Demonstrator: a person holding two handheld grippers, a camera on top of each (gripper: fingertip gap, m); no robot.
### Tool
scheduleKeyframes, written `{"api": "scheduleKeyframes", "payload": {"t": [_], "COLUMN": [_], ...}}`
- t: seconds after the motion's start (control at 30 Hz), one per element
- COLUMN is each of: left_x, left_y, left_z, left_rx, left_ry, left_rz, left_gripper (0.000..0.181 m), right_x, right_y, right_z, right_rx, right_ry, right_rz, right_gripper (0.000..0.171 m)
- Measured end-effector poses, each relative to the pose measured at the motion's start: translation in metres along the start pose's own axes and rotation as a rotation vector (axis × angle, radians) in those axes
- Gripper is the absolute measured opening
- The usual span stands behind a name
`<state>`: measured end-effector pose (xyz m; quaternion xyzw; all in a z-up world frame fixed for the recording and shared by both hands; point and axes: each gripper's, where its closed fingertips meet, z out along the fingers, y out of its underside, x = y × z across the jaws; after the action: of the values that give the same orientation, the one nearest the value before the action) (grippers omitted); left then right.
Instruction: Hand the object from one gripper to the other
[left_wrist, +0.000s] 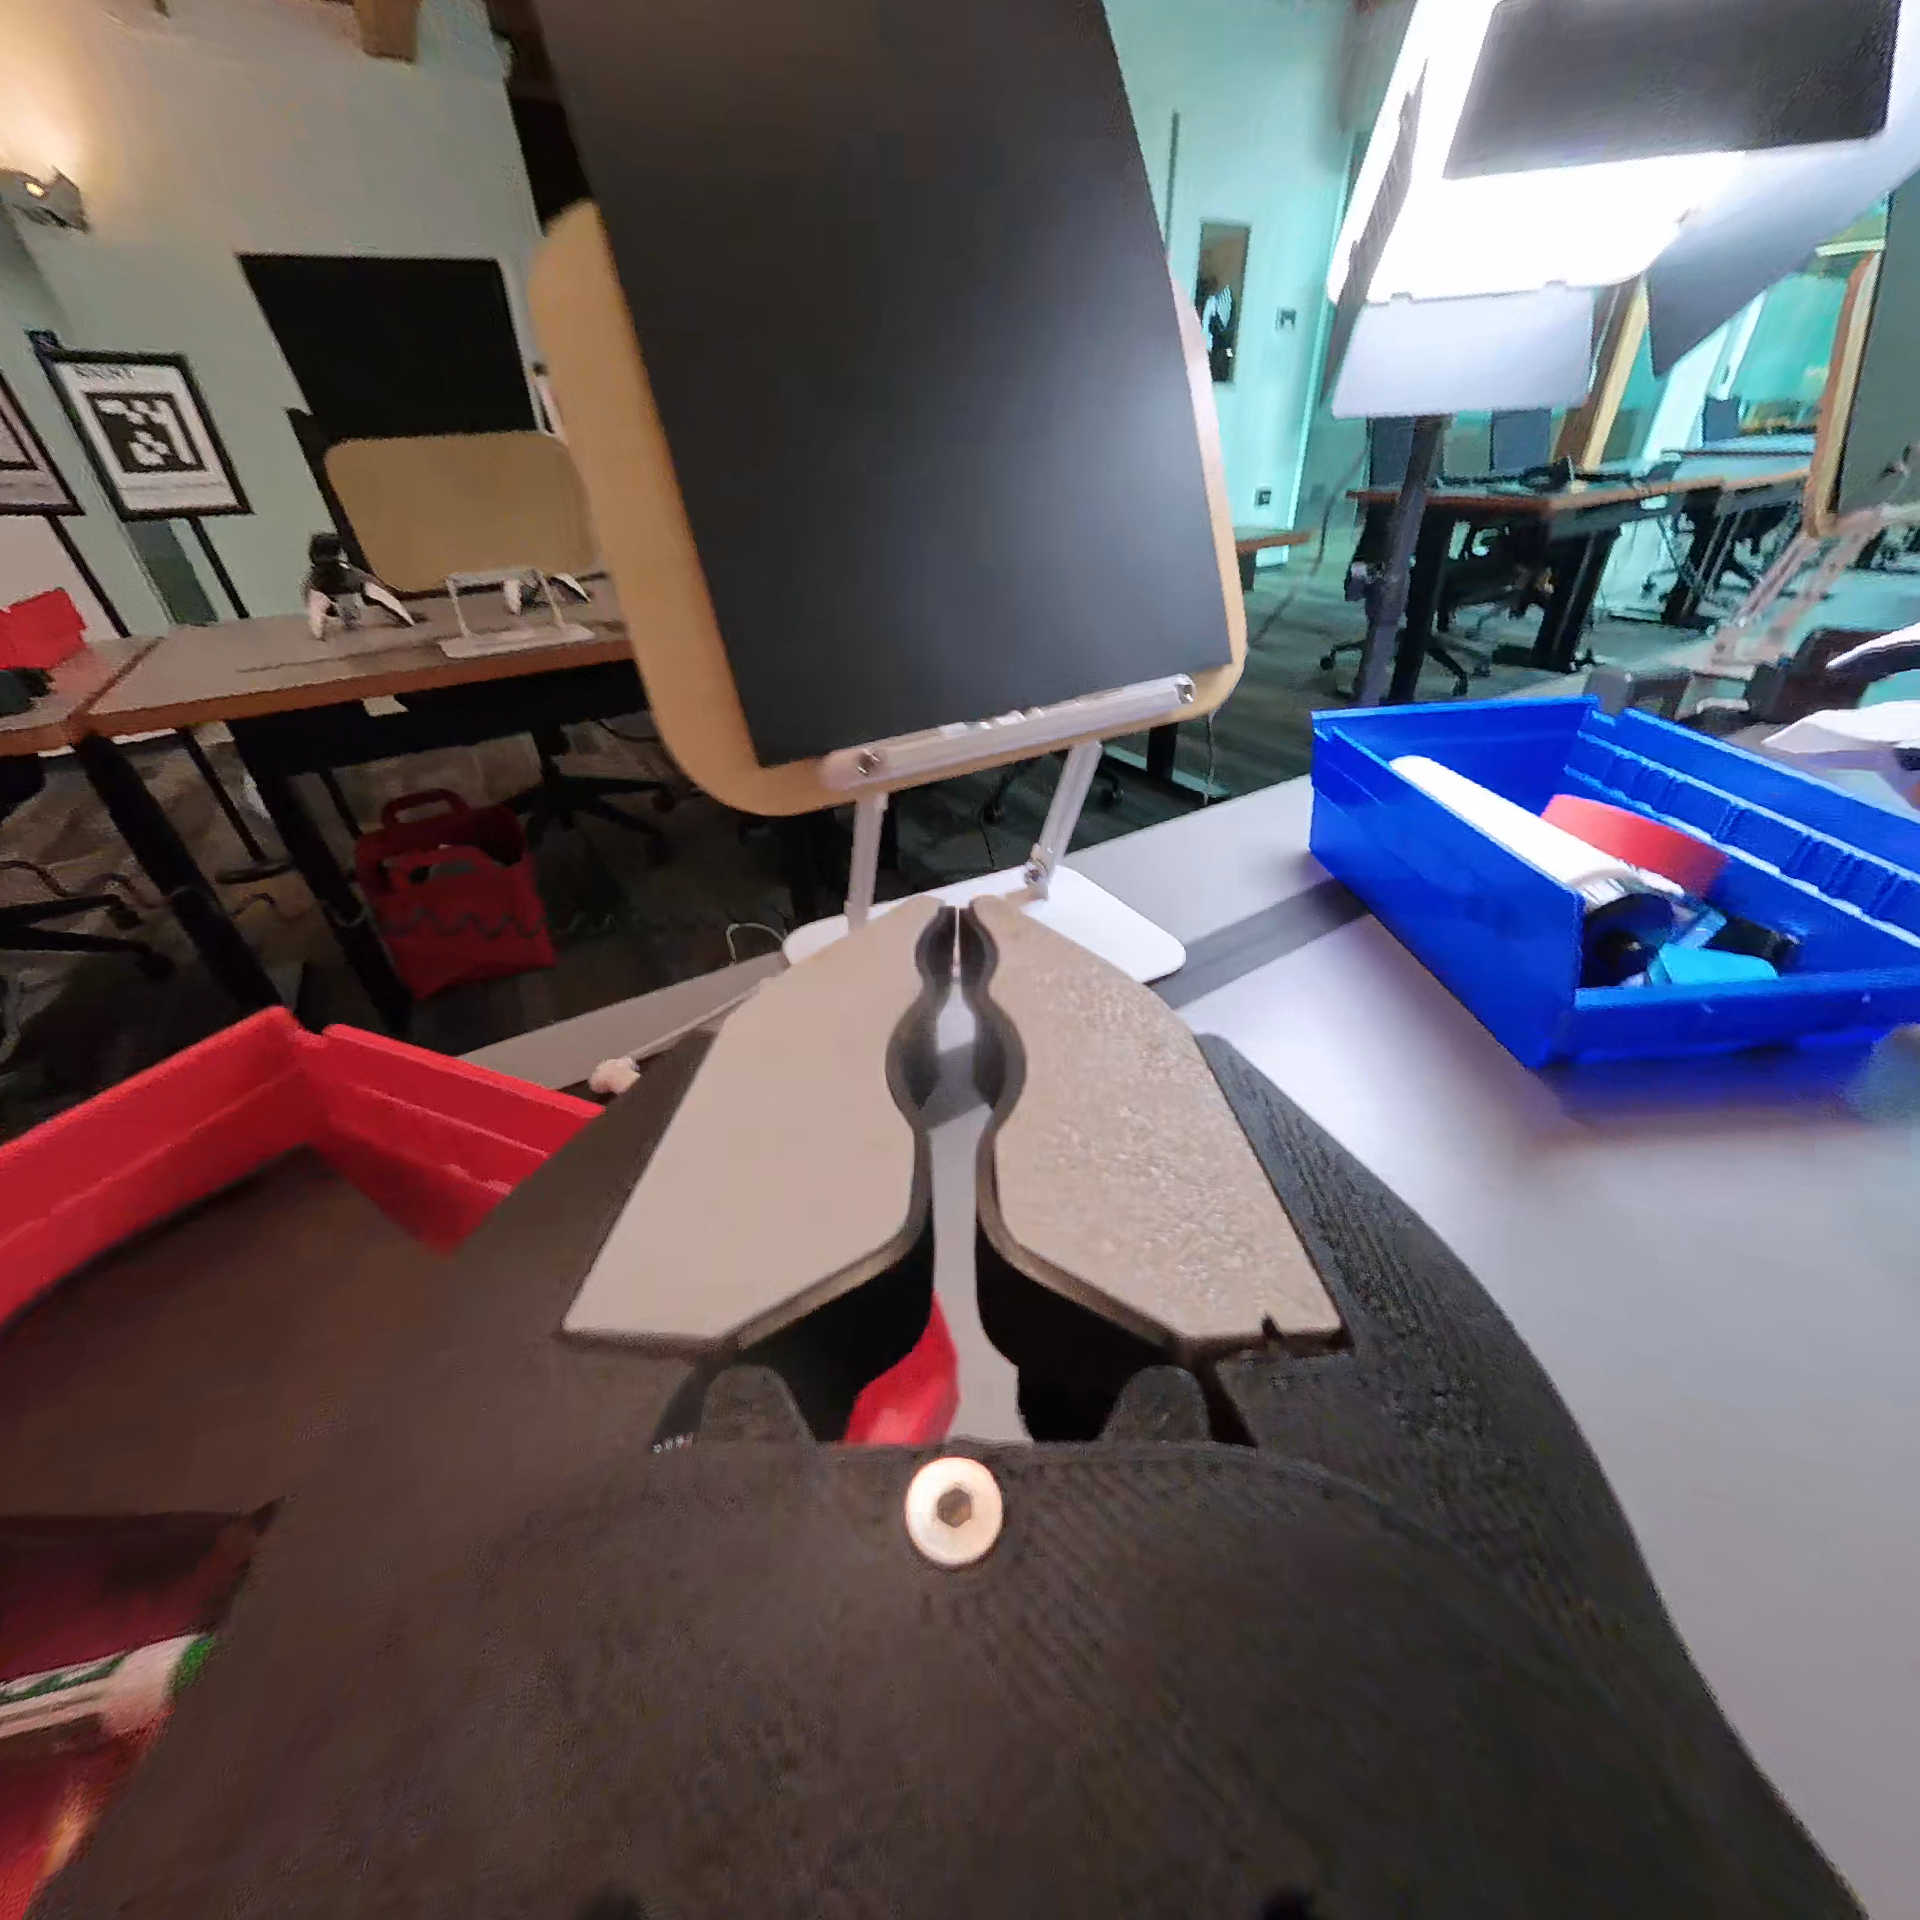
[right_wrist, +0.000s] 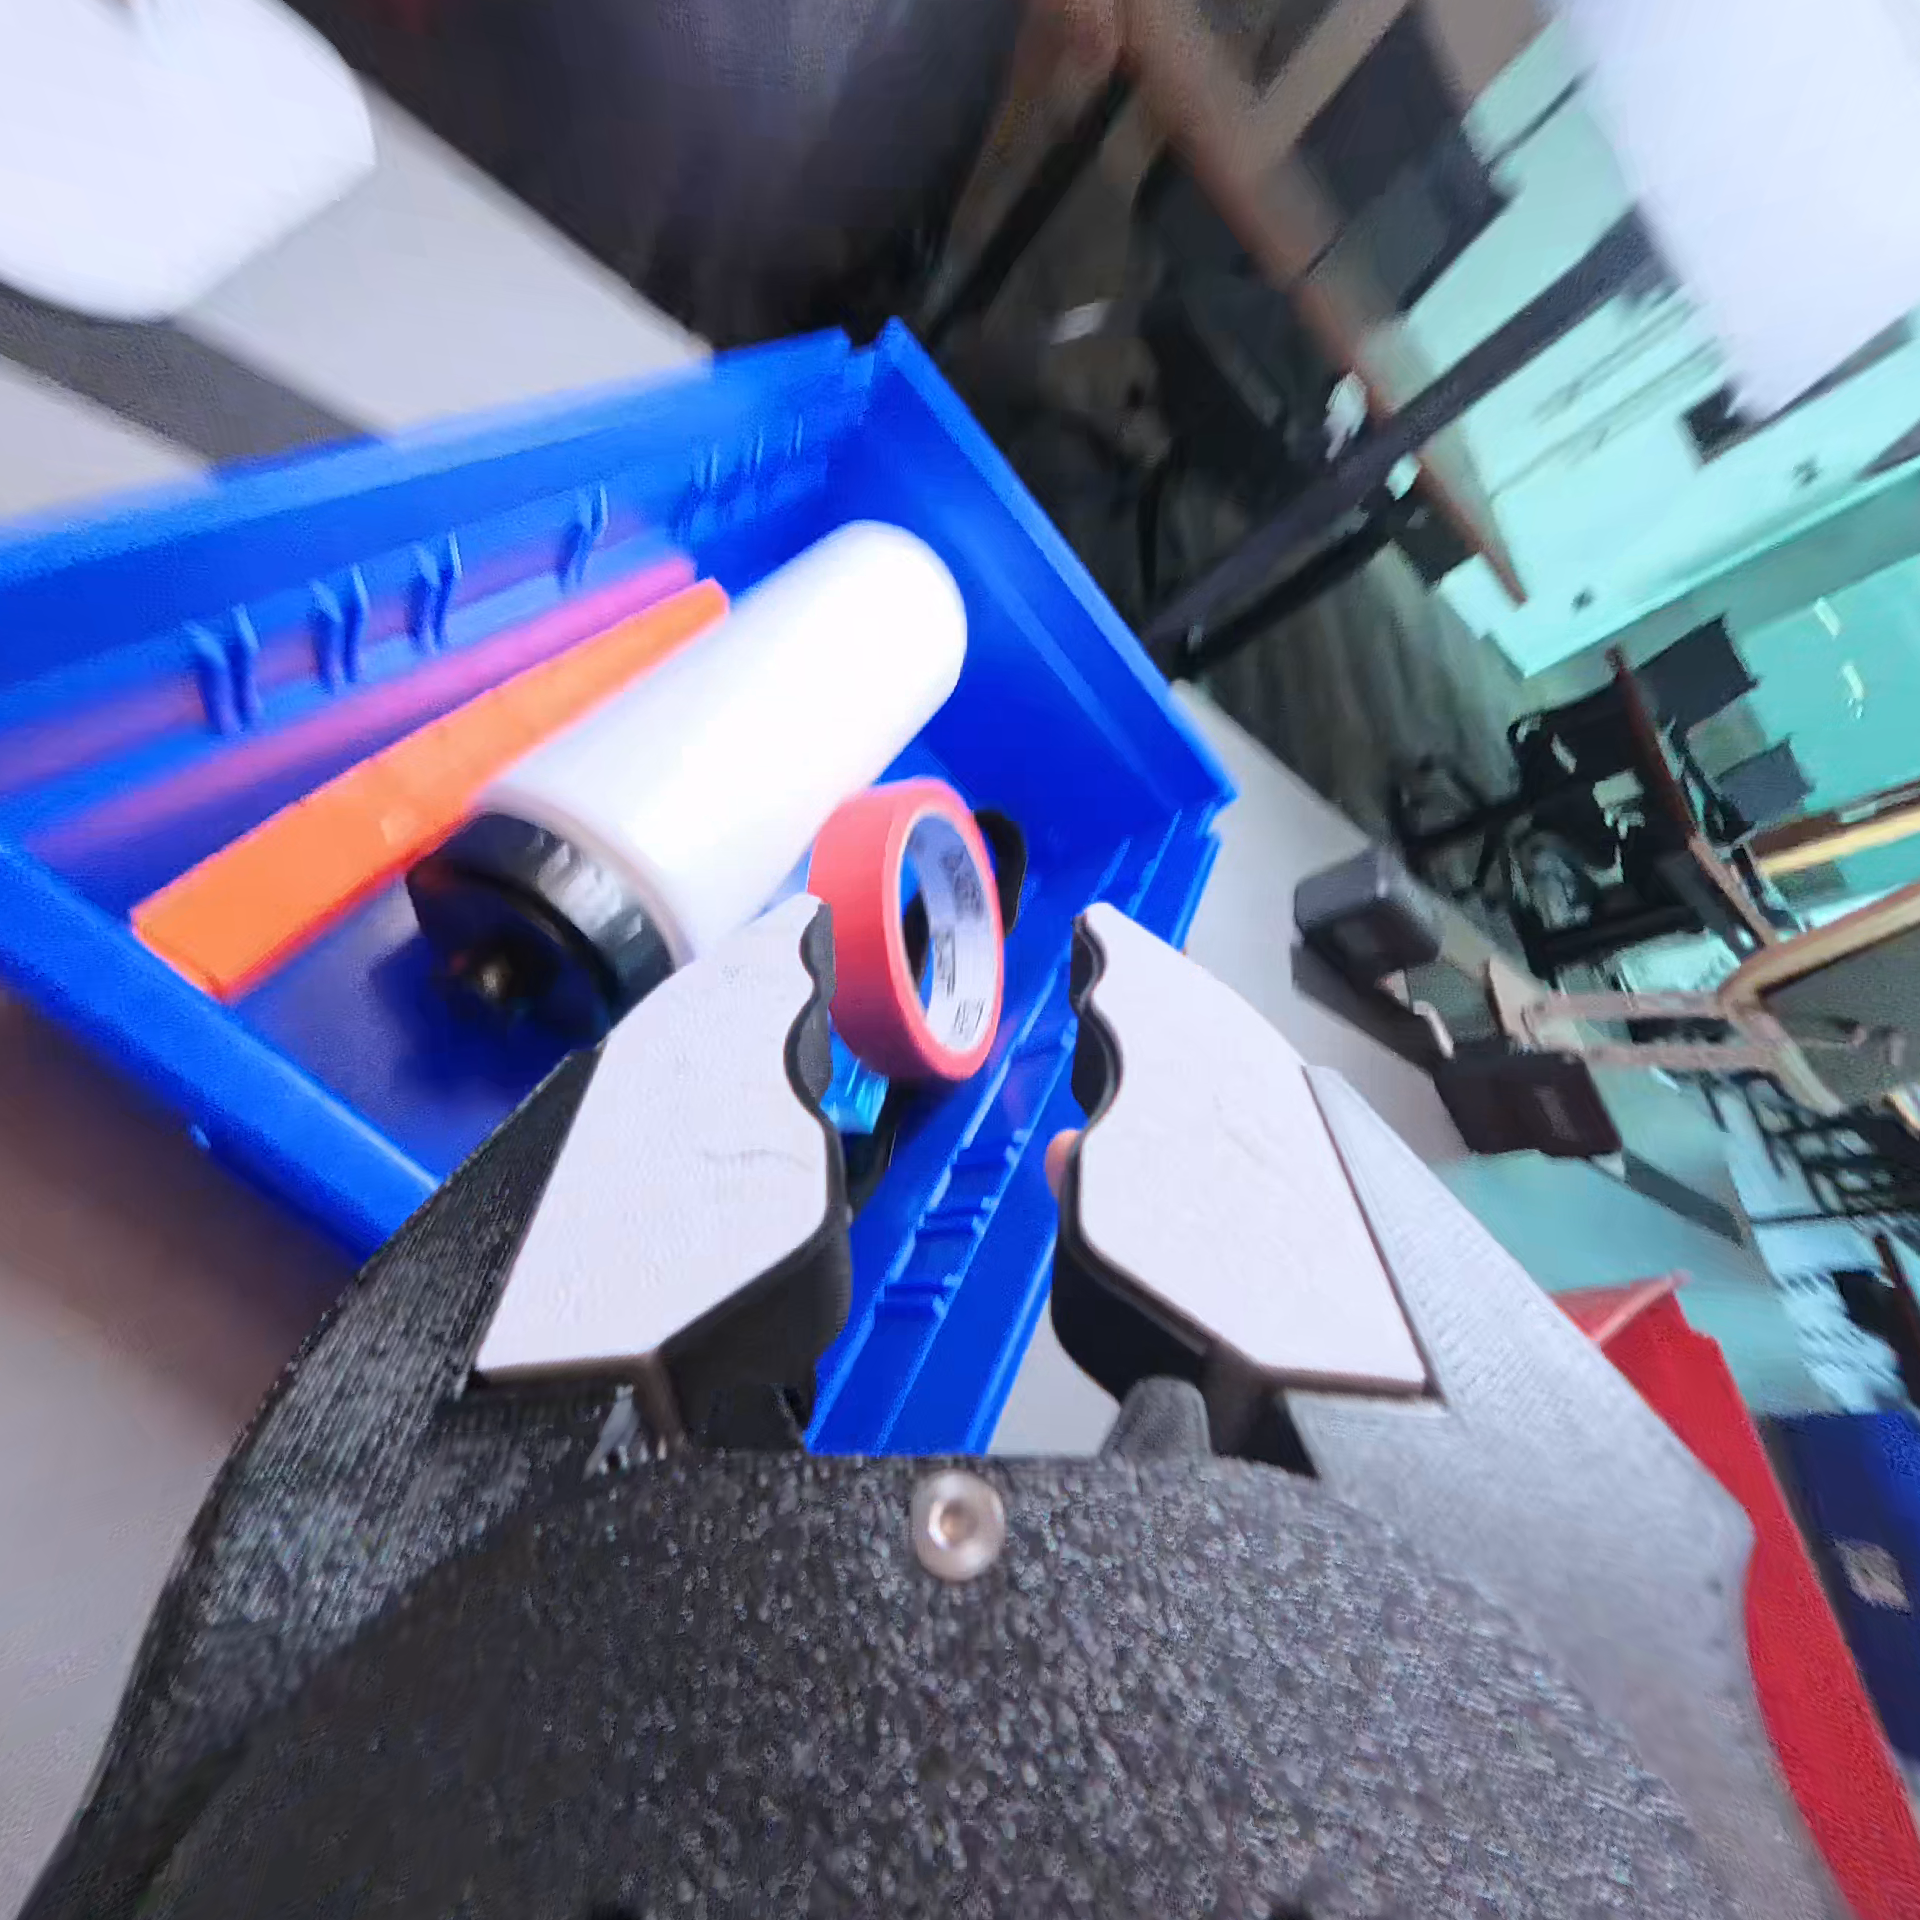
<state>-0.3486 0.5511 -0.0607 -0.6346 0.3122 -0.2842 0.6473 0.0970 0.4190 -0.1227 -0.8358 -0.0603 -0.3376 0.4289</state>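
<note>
A red tape roll (right_wrist: 862, 935) stands on edge in the blue bin (right_wrist: 260, 1060), next to a large white roll (right_wrist: 758, 707). My right gripper (right_wrist: 951, 935) is open and hovers over the bin, with the tape roll showing between its fingertips. The view is blurred and I cannot tell if a finger touches the roll. My left gripper (left_wrist: 953, 925) is shut and empty, held above the table between the two bins. The tape roll (left_wrist: 1636, 836) and the blue bin (left_wrist: 1434, 894) show at the right of the left wrist view.
An orange stick (right_wrist: 416, 790) and a pink stick (right_wrist: 416, 707) lie in the blue bin. A red bin (left_wrist: 156, 1143) sits at the left. A black board on a white stand (left_wrist: 894, 416) rises ahead of the left gripper. The grey table (left_wrist: 1662, 1299) carries all of these. The tips of one gripper are about 50 cm away from the tips of the other. The orange stick (right_wrist: 416, 790) lies around 15 cm away from my right fingertips.
</note>
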Motion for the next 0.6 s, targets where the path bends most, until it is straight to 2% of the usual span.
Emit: {"api": "scheduleKeyframes", "payload": {"t": [0.13, 0.23, 0.33, 0.47, 0.6], "left_x": [-0.038, -0.079, -0.128, -0.183, -0.225], "left_y": [-0.022, -0.026, -0.014, 0.022, 0.073], "left_z": [-0.024, -0.038, -0.046, -0.050, -0.061], "left_rx": [0.029, -0.077, -0.300, -0.636, -0.999], "left_ry": [-0.067, -0.142, -0.218, -0.265, -0.303], "left_rz": [0.009, 0.052, 0.144, 0.287, 0.455], "left_gripper": [0.000, 0.000, 0.000, 0.007, 0.027], "right_x": [0.002, -0.010, -0.042, -0.098, -0.139], "right_y": [-0.054, -0.080, -0.102, -0.121, -0.120], "right_z": [-0.038, -0.061, -0.081, -0.102, -0.100], "right_rx": [0.325, 0.477, 0.603, 0.690, 0.656], "right_ry": [-0.112, -0.170, -0.320, -0.608, -0.711], "right_rz": [0.158, 0.148, 0.129, 0.185, 0.170], "right_gripper": [0.039, 0.024, 0.000, 0.000, 0.000]}}
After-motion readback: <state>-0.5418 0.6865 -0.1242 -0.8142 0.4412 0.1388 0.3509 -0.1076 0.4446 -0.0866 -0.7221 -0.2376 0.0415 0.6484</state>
